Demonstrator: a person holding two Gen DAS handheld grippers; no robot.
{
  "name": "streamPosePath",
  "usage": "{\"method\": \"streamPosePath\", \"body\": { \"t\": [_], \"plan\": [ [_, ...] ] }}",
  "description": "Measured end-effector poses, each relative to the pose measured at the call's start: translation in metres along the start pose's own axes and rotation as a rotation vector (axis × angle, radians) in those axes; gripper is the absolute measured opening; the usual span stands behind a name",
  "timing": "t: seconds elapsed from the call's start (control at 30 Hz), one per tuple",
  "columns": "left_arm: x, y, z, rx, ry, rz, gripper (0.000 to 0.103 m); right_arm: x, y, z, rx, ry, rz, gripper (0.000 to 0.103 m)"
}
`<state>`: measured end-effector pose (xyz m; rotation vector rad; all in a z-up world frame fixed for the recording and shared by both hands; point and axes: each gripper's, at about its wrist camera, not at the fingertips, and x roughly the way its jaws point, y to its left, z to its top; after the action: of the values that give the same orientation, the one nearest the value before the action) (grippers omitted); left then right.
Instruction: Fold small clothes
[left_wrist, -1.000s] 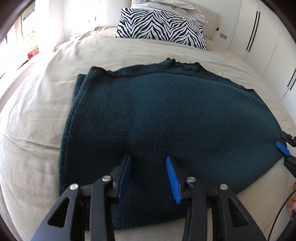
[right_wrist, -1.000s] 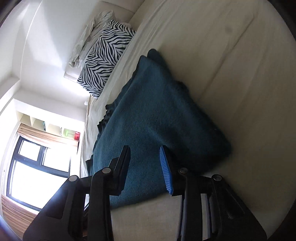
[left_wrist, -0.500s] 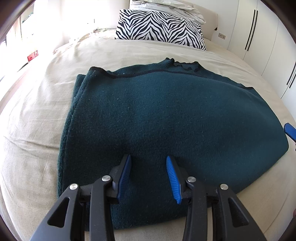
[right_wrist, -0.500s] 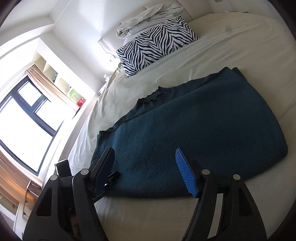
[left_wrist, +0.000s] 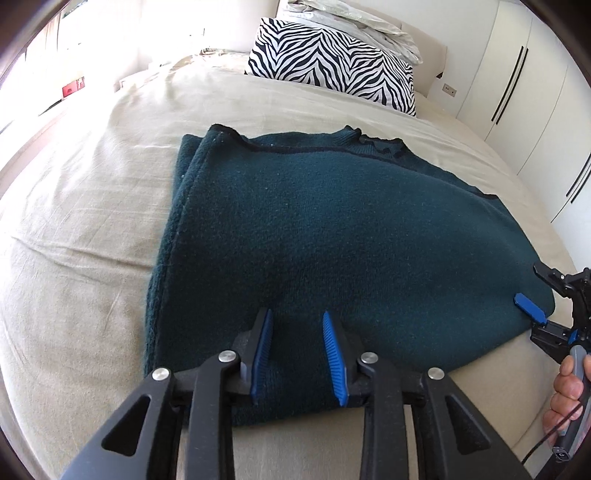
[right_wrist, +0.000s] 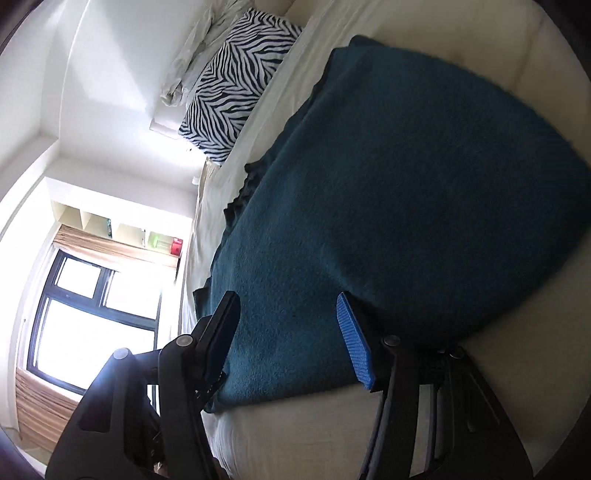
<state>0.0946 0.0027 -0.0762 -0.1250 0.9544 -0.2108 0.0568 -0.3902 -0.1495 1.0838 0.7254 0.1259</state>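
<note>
Left wrist view: we see teal knit garment (left_wrist: 332, 236) folded flat mid-bed (left_wrist: 81, 229), bare sheet around it; zebra pillow (left_wrist: 332, 66) at headboard. Left gripper (left_wrist: 297, 354) half open, empty, over near hem.
Right wrist view: right gripper (right_wrist: 291, 339) wide open, straddling garment's near edge, gripping nothing.

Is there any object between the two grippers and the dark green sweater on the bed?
Nothing visible blocks either one. The left gripper is open right over the near edge of the sweater. The right gripper is open at its right corner. Only the bare bed sheet surrounds it; the zebra pillow lies far behind.
</note>
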Motion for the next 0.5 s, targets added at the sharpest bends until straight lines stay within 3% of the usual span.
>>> {"method": "streamPosePath", "body": {
  "t": [0.13, 0.23, 0.3, 0.4, 0.43, 0.5],
  "plan": [
    [-0.022, -0.027, 0.006, 0.003, -0.043, -0.124, 0.032, -0.053, -0.012, 0.010, 0.059, -0.139, -0.059, 0.057],
    [-0.014, -0.071, 0.009, 0.043, -0.016, -0.276, 0.043, -0.053, 0.010, 0.001, -0.004, -0.113, -0.010, 0.057],
    [0.010, -0.088, 0.010, 0.022, 0.037, -0.363, 0.043, -0.047, 0.020, -0.003, -0.021, -0.069, 0.032, 0.057],
    [0.037, -0.084, 0.007, -0.008, 0.079, -0.309, 0.038, -0.019, 0.025, -0.002, -0.033, 0.005, 0.040, 0.057],
    [0.038, -0.074, 0.005, -0.027, 0.075, -0.319, 0.026, -0.010, 0.023, -0.001, -0.030, 0.030, 0.025, 0.057],
    [0.032, -0.048, 0.004, -0.063, 0.073, -0.315, 0.021, -0.006, 0.007, 0.004, -0.012, 0.031, -0.015, 0.056]
  ]
}}
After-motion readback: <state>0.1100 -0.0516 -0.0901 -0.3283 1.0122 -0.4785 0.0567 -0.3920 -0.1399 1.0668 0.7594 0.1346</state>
